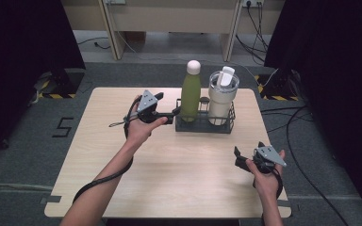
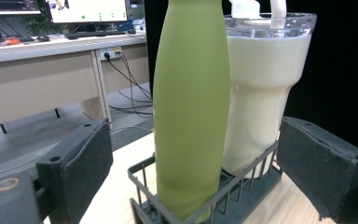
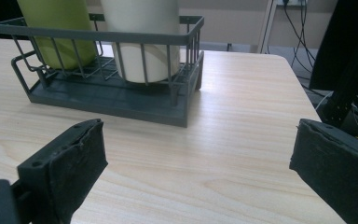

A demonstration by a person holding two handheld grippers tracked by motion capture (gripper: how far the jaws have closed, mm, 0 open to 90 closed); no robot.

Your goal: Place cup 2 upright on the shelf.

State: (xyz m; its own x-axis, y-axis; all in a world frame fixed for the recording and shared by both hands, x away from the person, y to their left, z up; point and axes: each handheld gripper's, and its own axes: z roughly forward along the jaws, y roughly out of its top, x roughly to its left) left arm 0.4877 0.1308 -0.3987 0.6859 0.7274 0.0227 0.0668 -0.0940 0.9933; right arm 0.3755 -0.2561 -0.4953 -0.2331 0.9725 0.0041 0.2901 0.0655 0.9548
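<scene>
Standing upright in grey rack (image 1: 202, 126), green bottle (image 1: 190, 94), cream tumbler (image 1: 221, 99), both claws wide.

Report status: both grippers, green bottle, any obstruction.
Left gripper open, jaws flanking green bottle, no contact. Right gripper open, idle. Bottle upright in rack, white tumbler close beside.

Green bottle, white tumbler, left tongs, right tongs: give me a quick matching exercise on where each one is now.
Things:
1. green bottle
2. white tumbler
3. left tongs
4. right tongs

Places:
A. open over bare table, near the right front
B. left end of the grey wire rack
C. open, at the rack's left end
D. right end of the rack

Pairs: 1-B, 2-D, 3-C, 4-A
</scene>
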